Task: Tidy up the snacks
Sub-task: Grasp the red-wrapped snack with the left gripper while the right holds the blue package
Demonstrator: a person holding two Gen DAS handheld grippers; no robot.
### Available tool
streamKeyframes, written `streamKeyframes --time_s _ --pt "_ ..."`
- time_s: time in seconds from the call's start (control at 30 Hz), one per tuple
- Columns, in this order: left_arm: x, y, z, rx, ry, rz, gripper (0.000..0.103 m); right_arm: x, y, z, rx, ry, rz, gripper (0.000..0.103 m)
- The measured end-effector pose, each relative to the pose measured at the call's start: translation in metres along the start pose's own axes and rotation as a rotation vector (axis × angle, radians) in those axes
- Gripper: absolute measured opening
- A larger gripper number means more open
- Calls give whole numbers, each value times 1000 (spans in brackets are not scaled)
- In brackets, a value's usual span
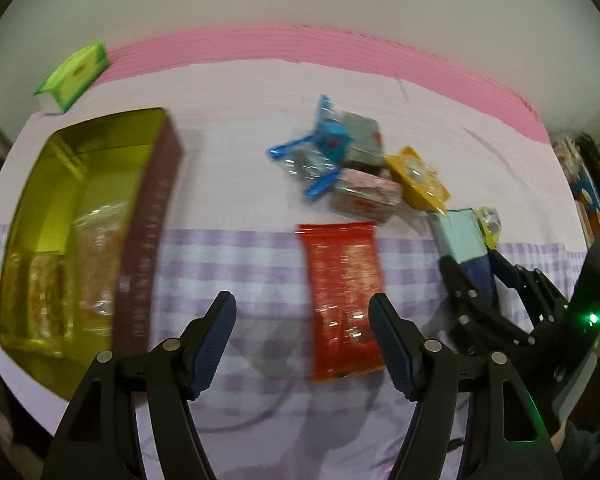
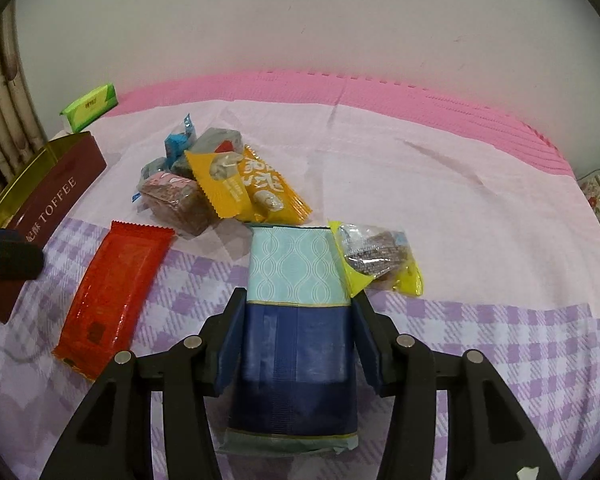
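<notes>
My right gripper (image 2: 296, 312) is shut on a teal and navy snack pack (image 2: 296, 320), its fingers against both sides; it also shows in the left wrist view (image 1: 466, 246). My left gripper (image 1: 302, 316) is open and empty, above the tablecloth beside a red snack packet (image 1: 344, 300), which also shows in the right wrist view (image 2: 112, 292). A toffee tin (image 1: 80, 232) with a gold inside holds several wrapped snacks at the left. A pile of snacks (image 2: 220, 184) lies behind: blue, yellow, orange and pink wrappers.
A yellow packet (image 2: 380, 260) lies right of the held pack. A green tissue pack (image 1: 74, 76) sits at the far left by the wall. A pink foam mat (image 2: 420, 108) borders the cloth at the back. Clutter stands at the far right.
</notes>
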State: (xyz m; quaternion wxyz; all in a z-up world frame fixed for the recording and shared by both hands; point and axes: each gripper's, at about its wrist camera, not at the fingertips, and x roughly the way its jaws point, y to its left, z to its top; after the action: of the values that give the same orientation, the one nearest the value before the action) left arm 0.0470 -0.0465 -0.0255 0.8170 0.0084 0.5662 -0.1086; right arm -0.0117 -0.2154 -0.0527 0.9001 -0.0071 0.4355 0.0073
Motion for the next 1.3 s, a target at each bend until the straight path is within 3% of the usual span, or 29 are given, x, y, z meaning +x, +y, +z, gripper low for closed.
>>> streamKeyframes --time_s 0.43,0.57,0.83,0.93,1.0,1.3 --pt "44 -44 7 74 11 74 69 0 -3 -2 26 -24 10 48" --pt "59 -43 20 70 14 85 69 -1 -3 -3 27 -25 11 48" --pt "62 -33 12 100 -1 78 69 -1 -3 -3 29 -25 11 48" --pt "59 -26 7 99 -12 72 64 -1 -3 -3 29 -25 10 48" --pt "54 -23 2 109 -24 69 53 -1 -3 -3 28 -24 9 48" --pt "41 -9 -15 144 -40 84 46 -1 -2 -3 27 -24 5 48"
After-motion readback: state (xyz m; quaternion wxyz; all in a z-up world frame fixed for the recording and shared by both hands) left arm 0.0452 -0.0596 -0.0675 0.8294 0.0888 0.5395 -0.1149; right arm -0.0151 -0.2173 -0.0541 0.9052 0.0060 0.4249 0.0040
